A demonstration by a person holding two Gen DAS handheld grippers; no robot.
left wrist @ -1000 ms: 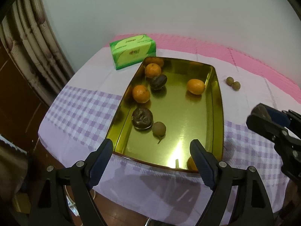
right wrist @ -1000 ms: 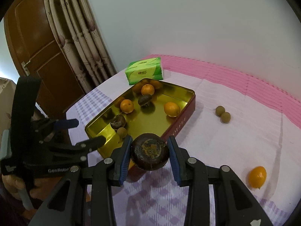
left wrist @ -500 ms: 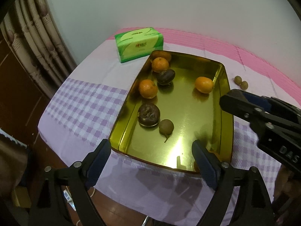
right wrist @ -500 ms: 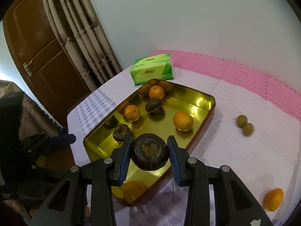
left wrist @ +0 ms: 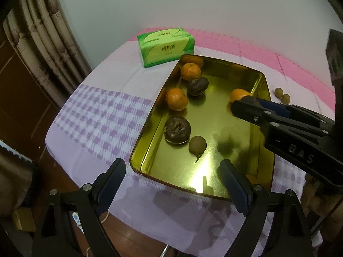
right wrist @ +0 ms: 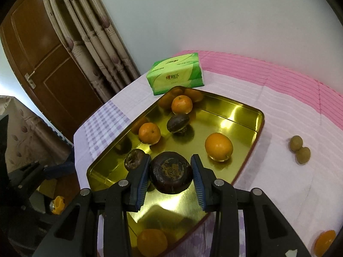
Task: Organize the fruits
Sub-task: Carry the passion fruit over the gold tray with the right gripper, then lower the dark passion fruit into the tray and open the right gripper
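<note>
My right gripper [right wrist: 170,171] is shut on a dark brown wrinkled fruit [right wrist: 170,174] and holds it above the near part of the gold tray [right wrist: 235,124]. In the left wrist view the right gripper [left wrist: 278,124] reaches in from the right over the tray [left wrist: 214,128]. In the tray lie three oranges [left wrist: 176,99], two dark fruits [left wrist: 177,129] and a small brown fruit [left wrist: 197,145]. My left gripper [left wrist: 172,163] stands open before the tray's near rim, with nothing between its fingers.
A green tissue box [left wrist: 166,47] stands just behind the tray. Two small brownish fruits [right wrist: 300,147] and an orange [right wrist: 324,242] lie on the cloth to the right. Another orange [right wrist: 152,243] shows at the tray's near corner. Curtain and door stand to the left.
My right gripper has carried the dark fruit from beside the tray to above it, lower and closer in. The left gripper has barely moved, and its jaws stand slightly wider.
</note>
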